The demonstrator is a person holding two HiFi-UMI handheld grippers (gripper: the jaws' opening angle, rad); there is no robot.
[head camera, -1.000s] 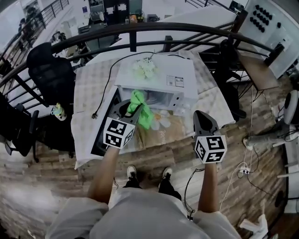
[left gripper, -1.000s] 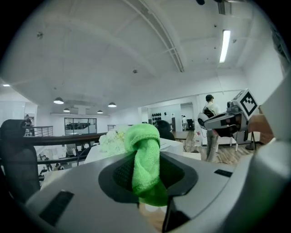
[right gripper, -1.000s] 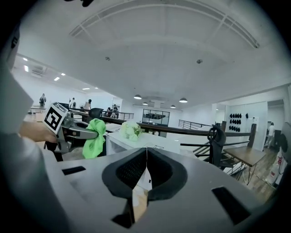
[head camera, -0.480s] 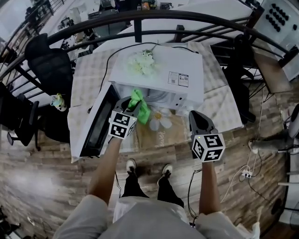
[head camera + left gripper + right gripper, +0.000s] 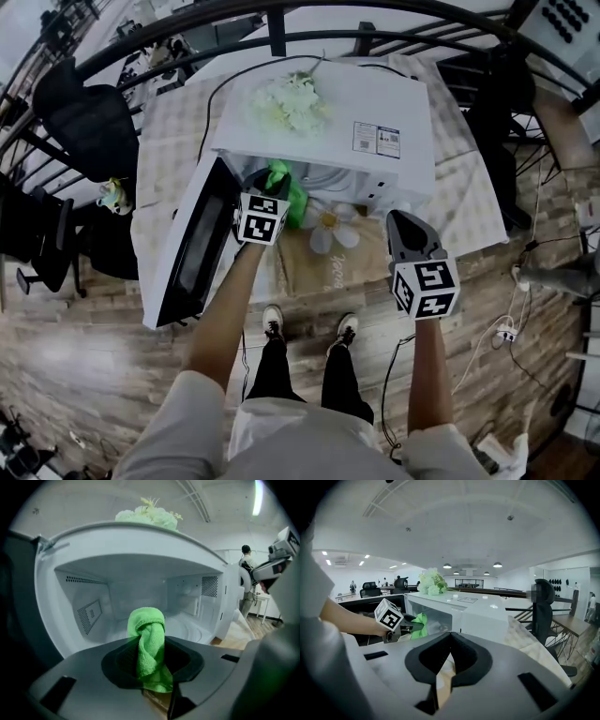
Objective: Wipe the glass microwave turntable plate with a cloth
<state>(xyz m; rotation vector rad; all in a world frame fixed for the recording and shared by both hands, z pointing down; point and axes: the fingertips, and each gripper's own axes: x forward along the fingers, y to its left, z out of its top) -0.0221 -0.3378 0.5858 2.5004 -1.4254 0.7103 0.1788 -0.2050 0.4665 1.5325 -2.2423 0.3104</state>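
Head view: left claw [image 5: 268, 181] sits at the mouth of the microwave [image 5: 347, 108], door [image 5: 192, 248] swung open to the left, green cloth [image 5: 286, 187] clamped in the claw. Right claw [image 5: 405, 228] hangs well apart to the right, over the near edge of the table [image 5: 164, 169]. Sticker [image 5: 377, 139] on the microwave top carries print, too small to read; script on the mat [image 5: 328, 258] also unreadable. Left gripper view: jaws pinch the cloth mid-wad, with a rolled end sticking out ahead. Plate [image 5: 190, 630] lies on the cavity floor, beyond and slightly right, not touched yet. My take: go in low, land the rolled end flat on the glass and wipe in arcs with light pressure, since the plate probably sits loose and may spin or tip. Mind the cavity roof and the door. No legible writing inside. Right gripper view: right jaws closed together, nothing in them; it could steady the plate rim if the plate turns.
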